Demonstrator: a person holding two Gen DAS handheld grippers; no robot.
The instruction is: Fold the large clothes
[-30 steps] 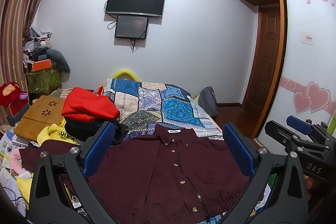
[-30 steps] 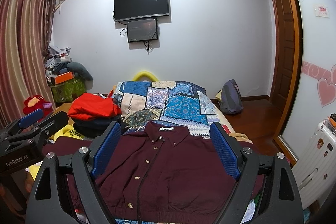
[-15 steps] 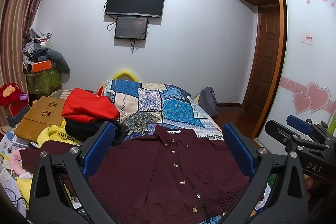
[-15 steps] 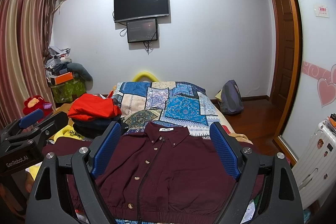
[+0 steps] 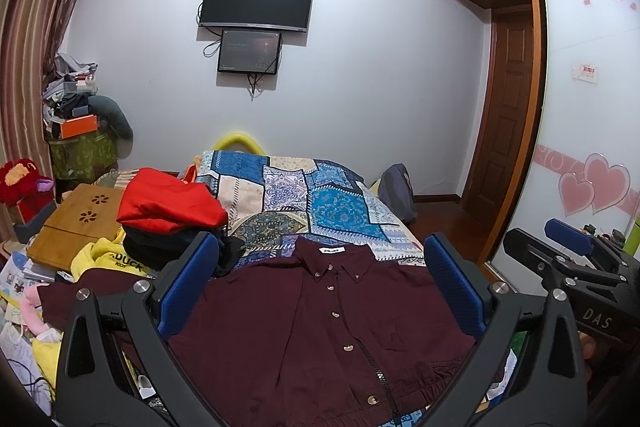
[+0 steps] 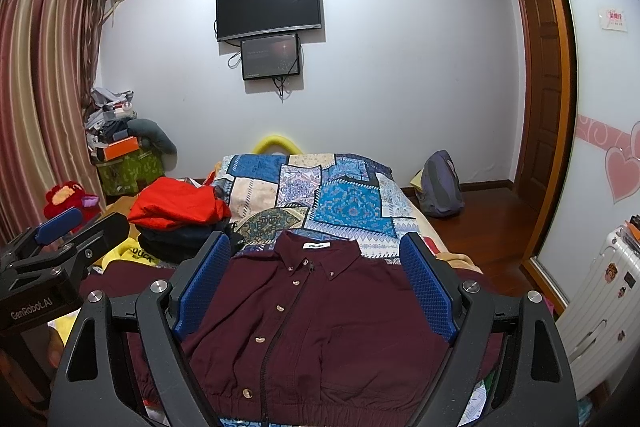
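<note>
Nothing had shifted measurably since the frames taken a second before: both grippers hung at the same height over the bed and the garment lay as it had.

Left wrist view: the left gripper [image 5: 318,279] was spread wide, its blue pads [image 5: 188,285] well apart and closed on nothing. Between and beyond the fingers the maroon shirt [image 5: 320,331] lay flat and face up on the patchwork bedspread [image 5: 308,195], buttoned, with a zipper run at the lower front, its collar and white label pointing away from the fingers. One sleeve extended past the left finger. Beyond the left fingertip sat a pile of clothes [image 5: 168,215], red on top, dark below, with a yellow garment [image 5: 116,261] just beside it. Outside the right finger the right gripper [image 5: 568,243] appeared side-on. From this view, whether its fingers were apart could not be told.

Right wrist view: the right gripper [image 6: 316,275] was likewise fully spread, pads [image 6: 428,291] well apart and gripping nothing. The maroon shirt [image 6: 332,319] filled the gap between the fingers, hem nearest, collar farthest, both shoulders passing behind the pads. Outside the left finger the left gripper [image 6: 60,239] showed side-on. Beyond the right fingertip, on the wooden floor, a grey backpack [image 6: 440,191] leaned against the wall. Well outside the right finger stood a white suitcase [image 6: 600,291].
</note>
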